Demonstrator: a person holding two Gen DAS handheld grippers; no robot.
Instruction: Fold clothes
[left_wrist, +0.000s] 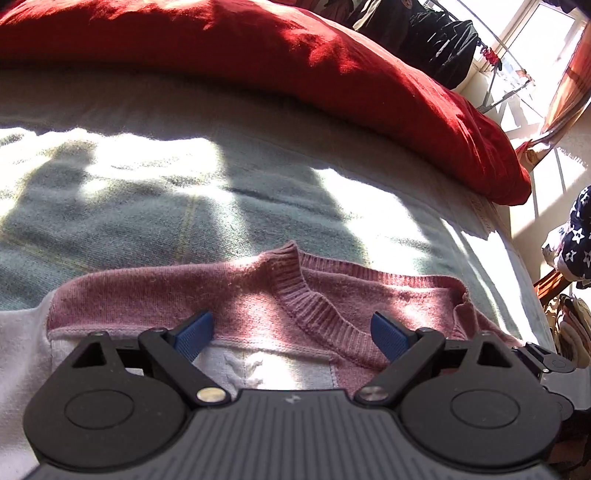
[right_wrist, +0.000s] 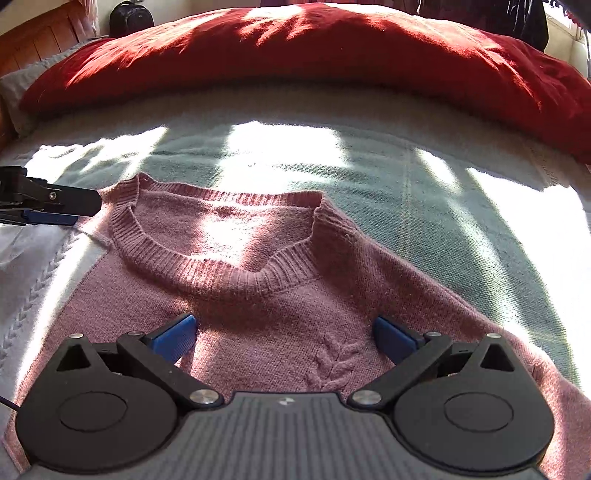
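A pink sweater (right_wrist: 280, 288) lies flat on the pale green blanket (right_wrist: 424, 192), neckline toward the far red cushion (right_wrist: 295, 48). The left gripper (left_wrist: 293, 332) hangs released over its left shoulder; the right gripper (right_wrist: 284, 338) is spread wide above the chest, grasping nothing.

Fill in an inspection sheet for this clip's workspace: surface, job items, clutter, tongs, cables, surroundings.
Surface: pale green woven blanket over a bed, in patchy sunlight.
Job's things: pink knitted sweater with ribbed neckline lying flat, neckline towards the pillow; white cable-knit panel along one side.
Clutter: long red fabric pillow across the far side of the bed.
Tongs: left tongs open above the sweater's shoulder; right tongs open above its chest; nothing gripped.
Cables: thin dark cord at the right view's edge.
Surroundings: sunlit window, dark hanging clothes, star-patterned navy fabric.
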